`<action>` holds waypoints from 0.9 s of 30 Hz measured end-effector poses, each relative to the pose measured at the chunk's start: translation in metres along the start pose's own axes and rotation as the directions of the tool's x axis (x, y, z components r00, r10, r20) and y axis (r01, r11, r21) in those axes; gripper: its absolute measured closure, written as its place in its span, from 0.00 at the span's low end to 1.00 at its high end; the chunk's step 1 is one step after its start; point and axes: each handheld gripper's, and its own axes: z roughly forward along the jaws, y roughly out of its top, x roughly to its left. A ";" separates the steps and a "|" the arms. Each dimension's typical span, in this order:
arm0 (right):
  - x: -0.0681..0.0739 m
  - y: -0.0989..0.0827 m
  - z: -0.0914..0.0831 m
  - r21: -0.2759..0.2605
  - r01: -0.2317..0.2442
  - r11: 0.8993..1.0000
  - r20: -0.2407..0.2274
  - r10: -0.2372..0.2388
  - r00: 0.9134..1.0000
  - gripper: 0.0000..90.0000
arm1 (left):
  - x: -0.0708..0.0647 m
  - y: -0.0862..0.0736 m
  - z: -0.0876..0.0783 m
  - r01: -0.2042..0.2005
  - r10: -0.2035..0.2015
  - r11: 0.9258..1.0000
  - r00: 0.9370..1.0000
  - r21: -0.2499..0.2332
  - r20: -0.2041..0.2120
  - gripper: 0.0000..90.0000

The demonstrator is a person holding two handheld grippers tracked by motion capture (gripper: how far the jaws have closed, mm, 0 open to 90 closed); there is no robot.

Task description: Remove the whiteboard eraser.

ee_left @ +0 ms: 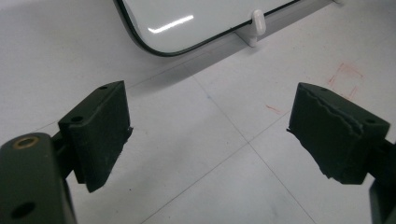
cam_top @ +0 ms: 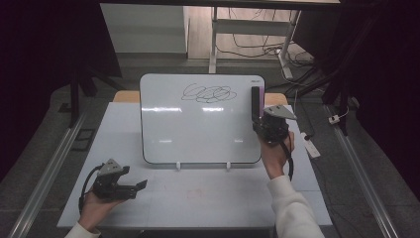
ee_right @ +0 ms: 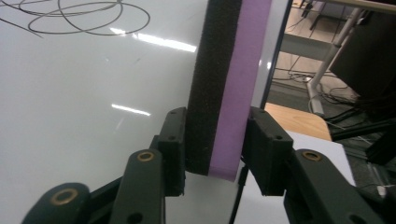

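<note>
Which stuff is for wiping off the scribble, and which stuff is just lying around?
For the job:
- eraser, pinched in the right tongs
- whiteboard
- scribble near the board's top

Just lying about:
- left tongs, open, low over the table
- power strip on the floor
- cables behind the table

The high view is dim overall, its left and right margins falling into near-black with a faint purple cast, while the tabletop (cam_top: 124, 148) and the whiteboard (cam_top: 198, 129) stay evenly lit from above. Short streaks of glare from overhead lamps lie across the whiteboard in all three views. In both gripper views the near jaws are dark and slightly soft, and the background beyond the whiteboard's edge is blurred.
</note>
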 end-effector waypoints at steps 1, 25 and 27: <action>-0.001 -0.001 -0.001 -0.004 -0.006 1.000 -0.001 0.006 1.000 0.69 | 0.000 0.000 0.000 0.000 0.000 1.000 1.000 0.001 -0.002 0.15; 0.022 -0.055 -0.057 -0.020 0.060 0.998 -0.217 -0.063 0.974 0.71 | -0.001 0.002 0.002 0.019 -0.019 1.000 1.000 -0.002 0.010 0.15; 0.025 -0.061 -0.061 -0.015 0.068 0.998 -0.233 -0.070 0.970 0.71 | -0.001 0.002 0.002 0.020 -0.020 1.000 1.000 -0.002 0.012 0.15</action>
